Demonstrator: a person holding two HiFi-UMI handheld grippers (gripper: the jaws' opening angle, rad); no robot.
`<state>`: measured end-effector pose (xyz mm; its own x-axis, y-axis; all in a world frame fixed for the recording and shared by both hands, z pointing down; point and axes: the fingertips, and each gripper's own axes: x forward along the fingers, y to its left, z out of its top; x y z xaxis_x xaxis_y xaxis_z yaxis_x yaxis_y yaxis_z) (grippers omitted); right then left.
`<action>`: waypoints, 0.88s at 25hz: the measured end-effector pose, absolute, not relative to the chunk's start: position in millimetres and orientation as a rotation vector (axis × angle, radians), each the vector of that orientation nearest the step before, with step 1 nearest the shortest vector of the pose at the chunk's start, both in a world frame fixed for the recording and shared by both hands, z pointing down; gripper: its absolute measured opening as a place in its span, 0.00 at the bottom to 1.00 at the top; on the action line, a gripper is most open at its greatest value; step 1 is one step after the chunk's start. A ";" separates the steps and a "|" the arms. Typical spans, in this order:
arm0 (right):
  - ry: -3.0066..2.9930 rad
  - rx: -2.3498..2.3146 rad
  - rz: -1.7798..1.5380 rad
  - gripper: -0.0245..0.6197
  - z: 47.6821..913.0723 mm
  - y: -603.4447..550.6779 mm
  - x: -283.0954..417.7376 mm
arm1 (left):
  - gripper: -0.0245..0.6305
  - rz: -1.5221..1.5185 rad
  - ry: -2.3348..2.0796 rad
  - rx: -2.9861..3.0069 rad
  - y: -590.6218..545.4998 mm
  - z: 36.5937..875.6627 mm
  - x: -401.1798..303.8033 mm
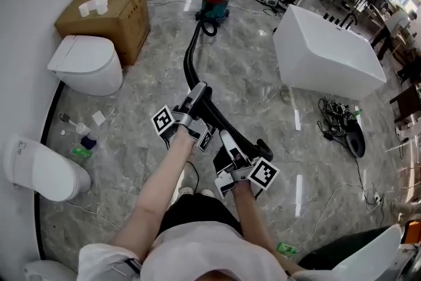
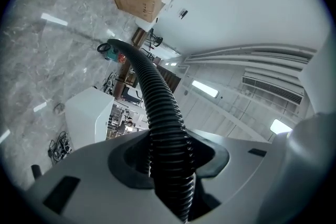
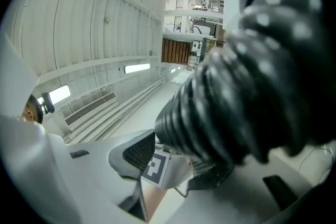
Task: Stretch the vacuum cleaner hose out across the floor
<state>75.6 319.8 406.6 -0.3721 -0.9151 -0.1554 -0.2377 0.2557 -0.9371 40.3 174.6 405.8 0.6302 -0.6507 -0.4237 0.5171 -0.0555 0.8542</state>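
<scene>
Hose of black ribbed plastic runs in a gentle curve over the grey marble floor, from the red and teal vacuum cleaner at the far end of the room up to your two grippers, which you hold out in front of you. Your left gripper is the one farther along the hose toward the vacuum cleaner. In the left gripper view its jaws are closed on the hose, which sits squarely in the notch between the pads and leads away to the machine. From there the hose slants down to its free end, just beside your right gripper. In the right gripper view that gripper has its jaws parted. The hose lies blurred across their tips, and the ribbed pad on one side shows bare, so nothing is clamped there. A cardboard box and a white toilet stand to the left of the hose along the wall. A white bathtub stands well apart on the right, with a tangle of cables near it.
</scene>
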 end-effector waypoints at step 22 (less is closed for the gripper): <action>1.849 -1.021 -1.127 0.31 395.5 321.6 80.2 | 0.30 -0.557 -0.337 1.779 159.6 420.9 26.6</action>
<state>80.2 321.6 395.5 -0.4180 -0.8910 -0.1773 -0.2505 0.3006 -0.9203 26.6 159.6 420.9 0.8445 -0.4987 -0.1951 0.0585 -0.2762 0.9593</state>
